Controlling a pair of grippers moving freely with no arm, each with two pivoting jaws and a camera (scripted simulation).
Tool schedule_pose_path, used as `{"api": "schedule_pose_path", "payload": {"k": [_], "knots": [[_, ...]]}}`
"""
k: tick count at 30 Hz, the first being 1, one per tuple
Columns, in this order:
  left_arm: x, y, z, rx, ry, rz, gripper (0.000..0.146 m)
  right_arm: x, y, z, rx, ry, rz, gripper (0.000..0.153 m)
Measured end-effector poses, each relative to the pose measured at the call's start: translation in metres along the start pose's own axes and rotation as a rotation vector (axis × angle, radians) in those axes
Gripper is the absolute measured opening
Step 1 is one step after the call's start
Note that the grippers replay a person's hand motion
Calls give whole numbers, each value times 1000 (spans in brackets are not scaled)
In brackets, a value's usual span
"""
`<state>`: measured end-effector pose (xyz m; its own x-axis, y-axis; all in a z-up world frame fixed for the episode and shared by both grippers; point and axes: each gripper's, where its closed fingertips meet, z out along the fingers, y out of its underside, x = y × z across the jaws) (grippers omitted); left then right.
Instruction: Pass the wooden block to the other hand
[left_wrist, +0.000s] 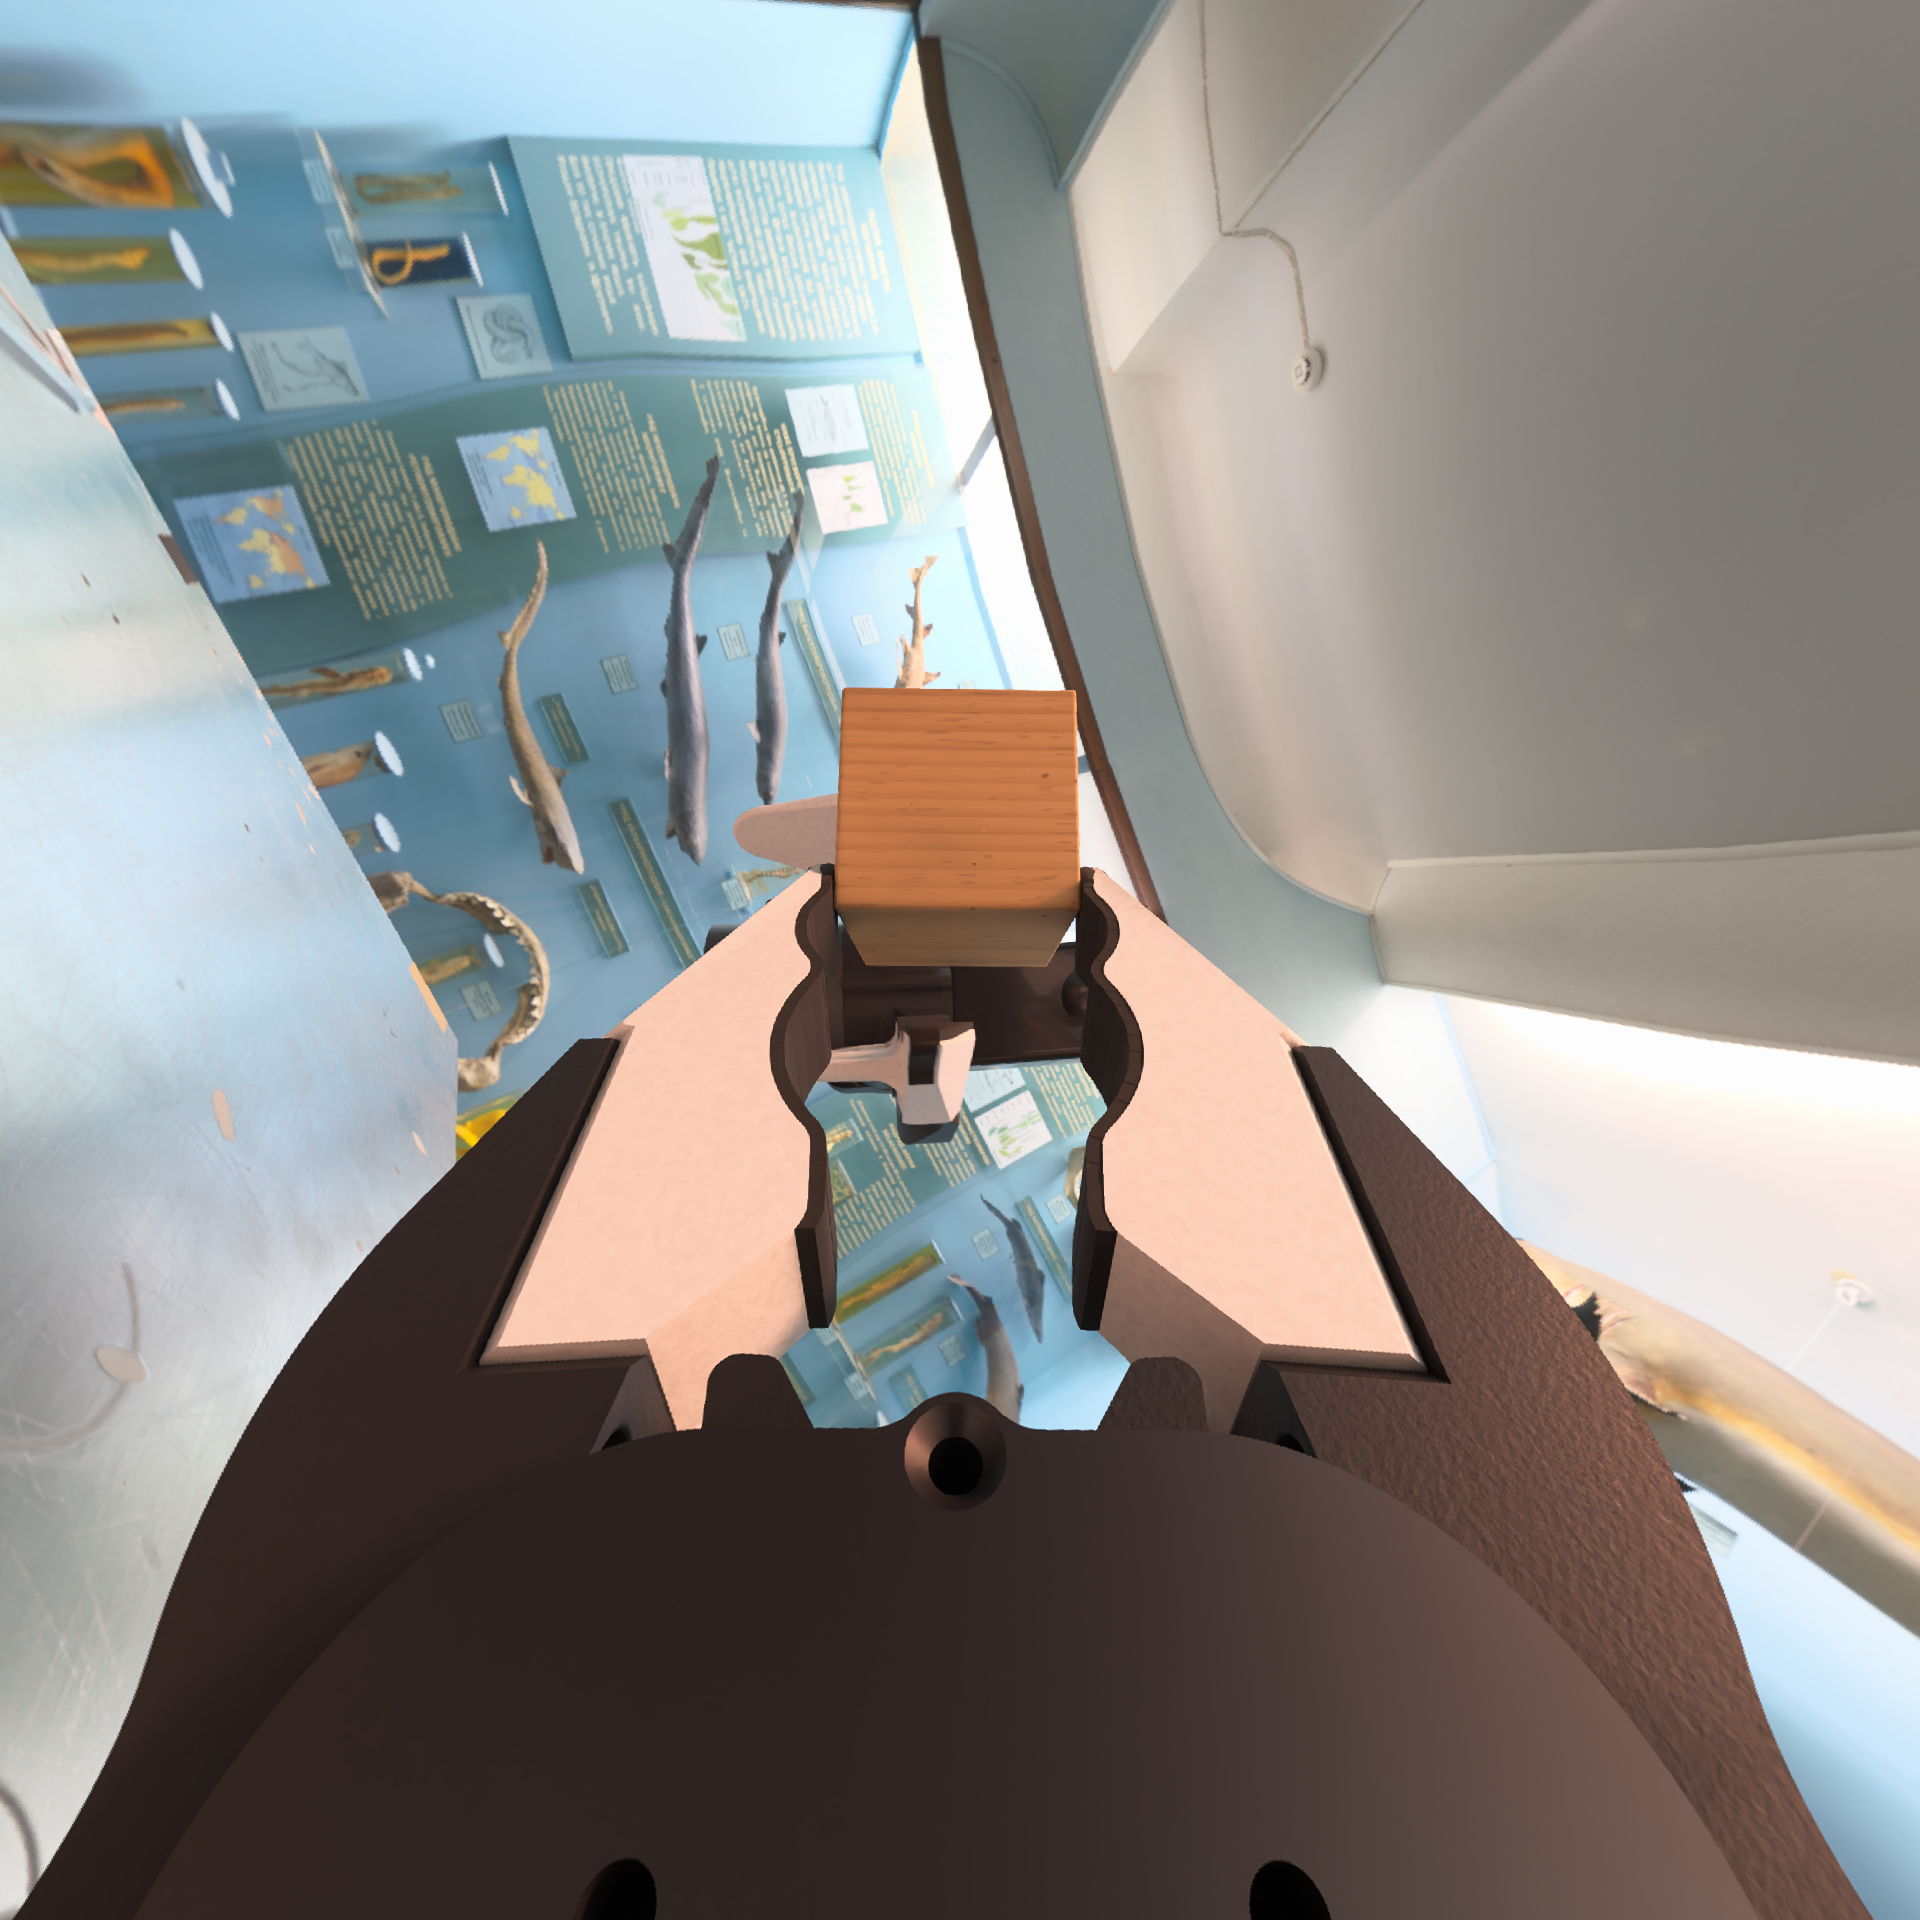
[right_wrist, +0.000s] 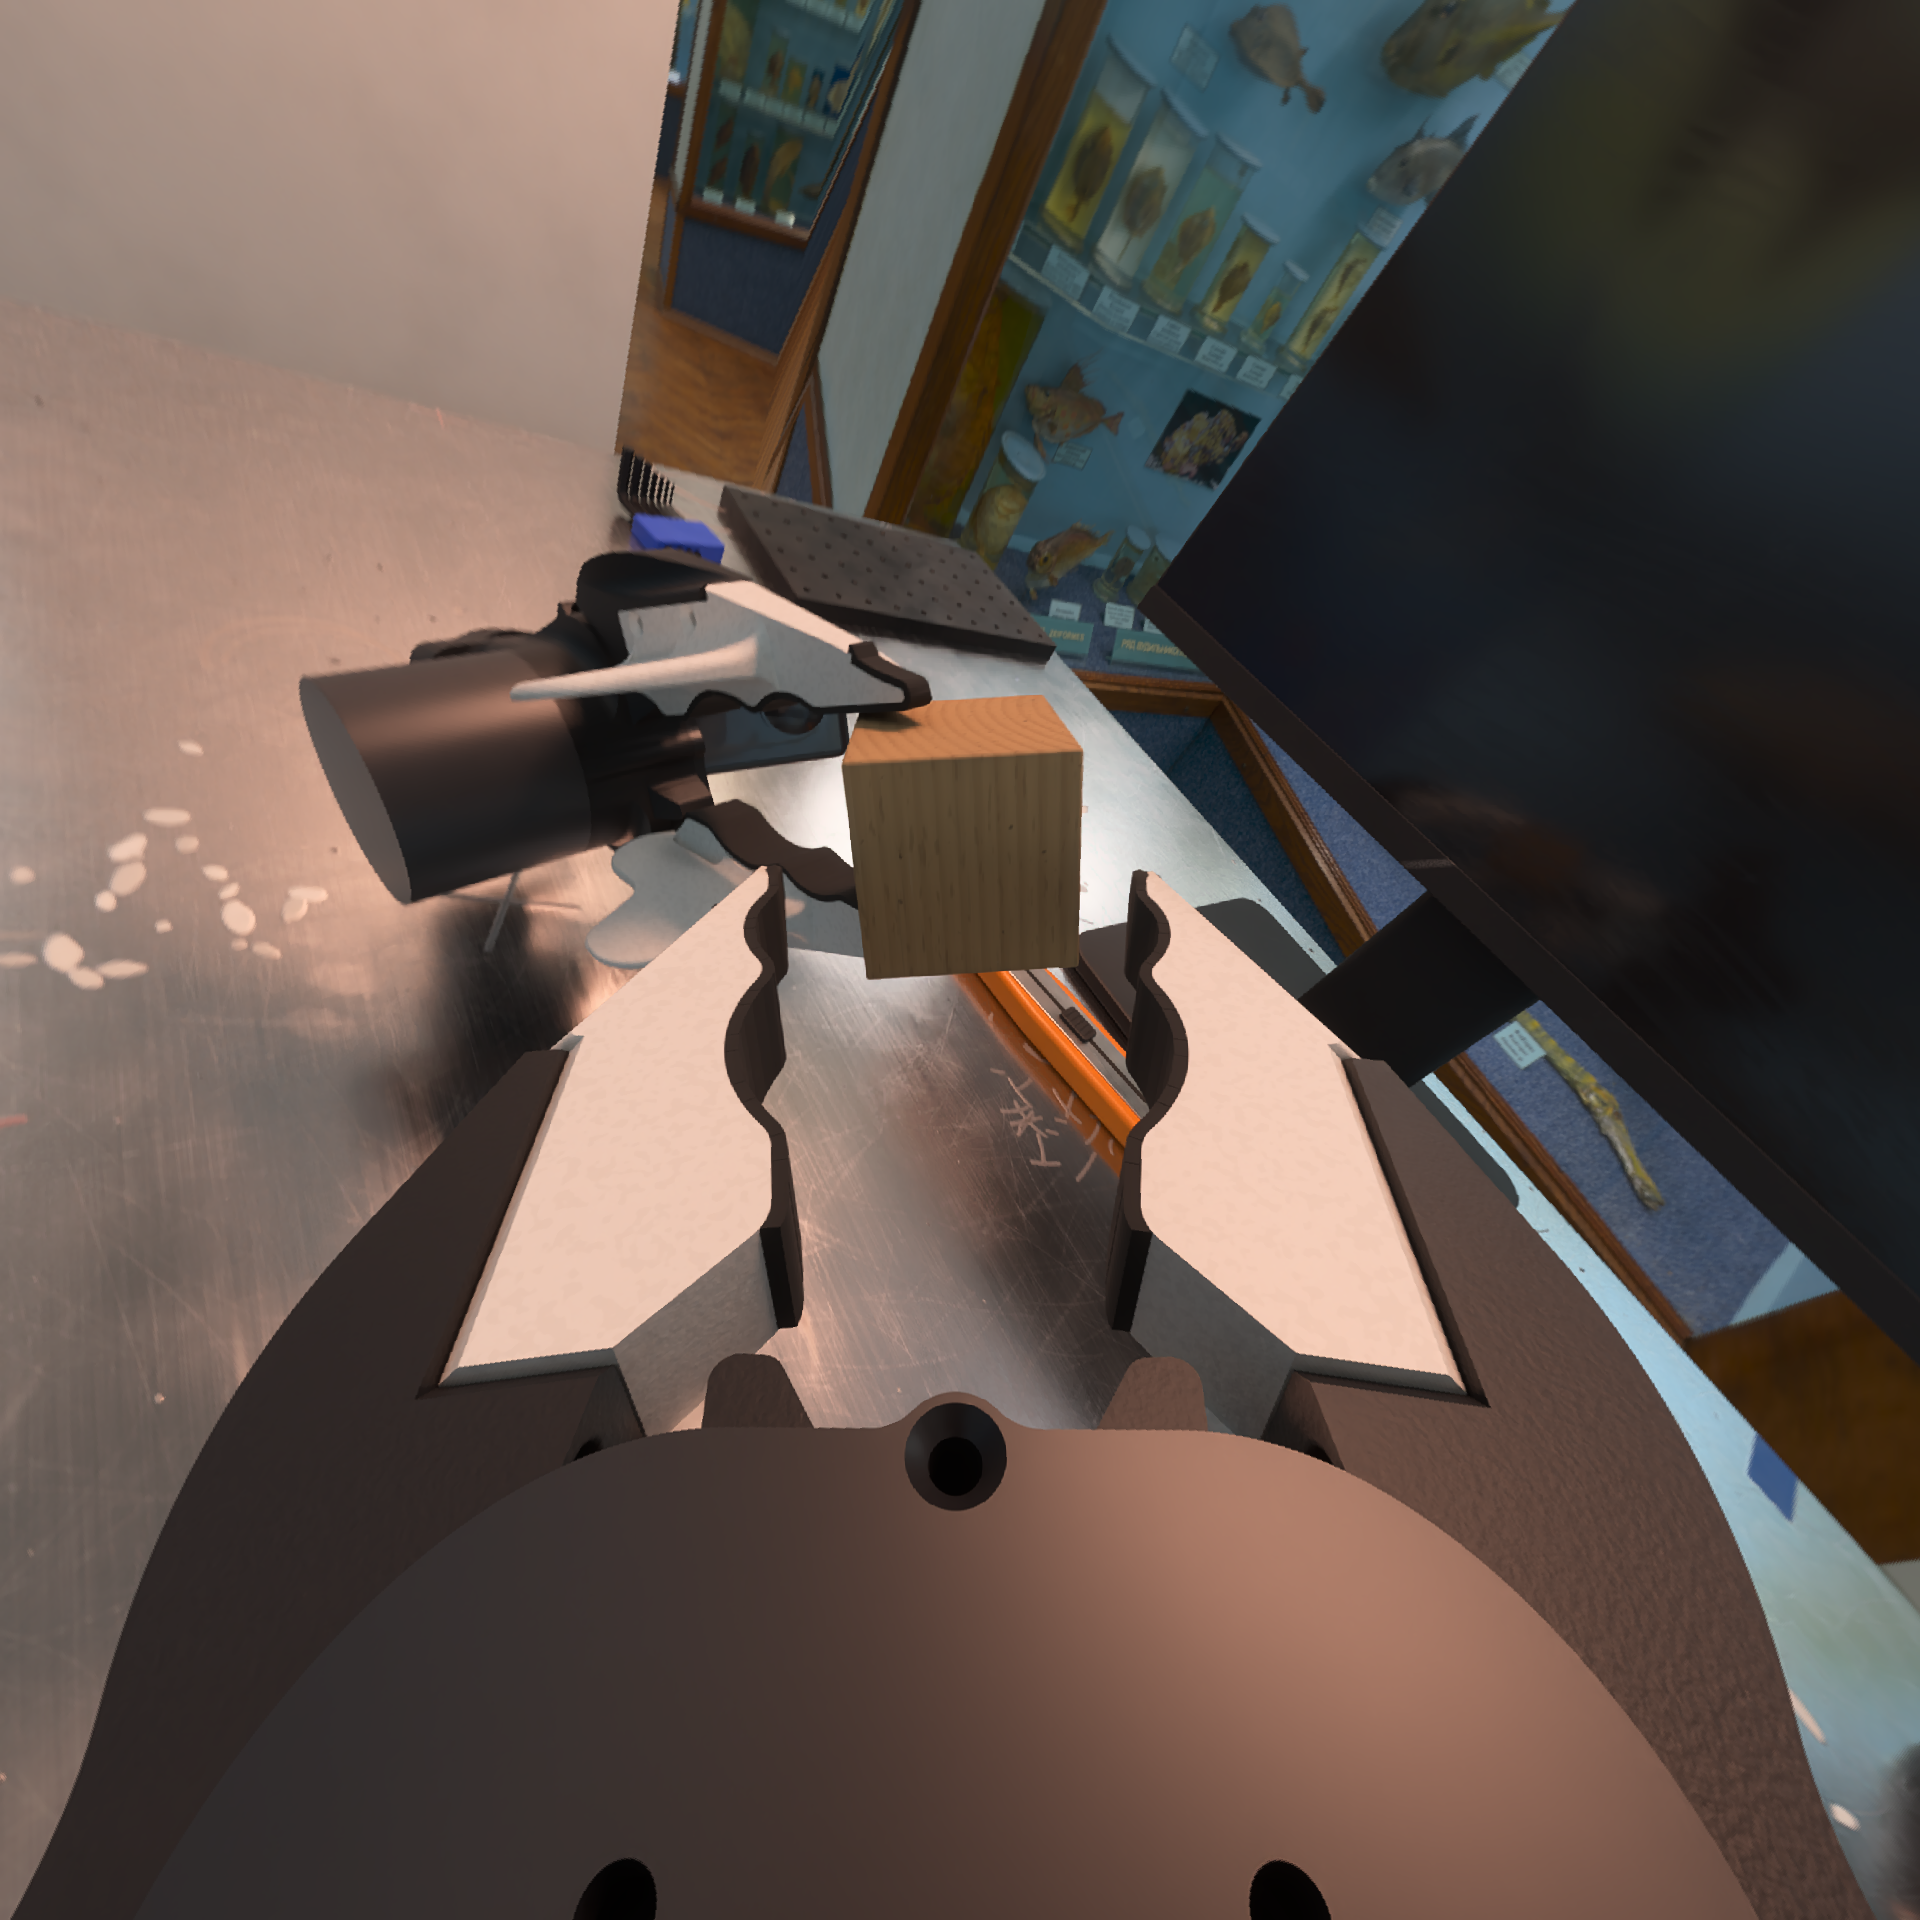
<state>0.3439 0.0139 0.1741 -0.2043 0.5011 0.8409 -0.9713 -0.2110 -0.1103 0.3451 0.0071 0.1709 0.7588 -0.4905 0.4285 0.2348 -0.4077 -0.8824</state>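
The wooden block (left_wrist: 956, 821) is a light brown cube. My left gripper (left_wrist: 956, 899) is shut on its near end and holds it up in the air. In the right wrist view the block (right_wrist: 961, 831) hangs above the metal table (right_wrist: 914, 1143), with the left gripper (right_wrist: 878, 800) reaching in from the left and clamping it top and bottom. My right gripper (right_wrist: 956, 883) is open, its fingertips on either side of the block's near lower part, not touching it. One pale finger (left_wrist: 779, 831) of the right gripper shows beside the block in the left wrist view.
A large dark panel (right_wrist: 1558, 520) stands close on the right. A dark perforated board (right_wrist: 883, 571) and a small blue object (right_wrist: 675, 535) lie at the table's far end. An orange-edged flat item (right_wrist: 1049, 1039) lies under the block. Display cases line the walls.
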Motion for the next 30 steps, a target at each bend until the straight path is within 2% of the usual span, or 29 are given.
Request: {"api": "schedule_pose_path", "payload": {"k": [7, 12, 15, 18, 21, 24, 28, 30], "knots": [[-6, 10, 4, -54, -20, -40, 46, -3, 1, -3, -2, 9, -87, 45], [-4, 11, 4, -61, 1, -42, 46, -3, -1, -4, -1, -7, -105, 45], [-3, 6, 1, -28, 1, -27, 79, 4, -5, -8, 3, 18, -102, 45], [0, 0, -3, -2, 2, 12, 89, 30, -9, -19, -11, 100, -91, 45], [5, -1, -4, -11, 18, 45, 92, 80, -10, -46, -43, 261, -37, 45], [6, 1, -4, -28, 13, 75, 92, 143, 5, -91, -98, 447, 110, 45], [0, 7, -1, -60, -43, 138, 92, 208, 61, -157, -257, 631, 341, 45], [-2, 10, 1, -84, -66, 168, 91, 224, 98, -184, -421, 720, 393, 45]]}}
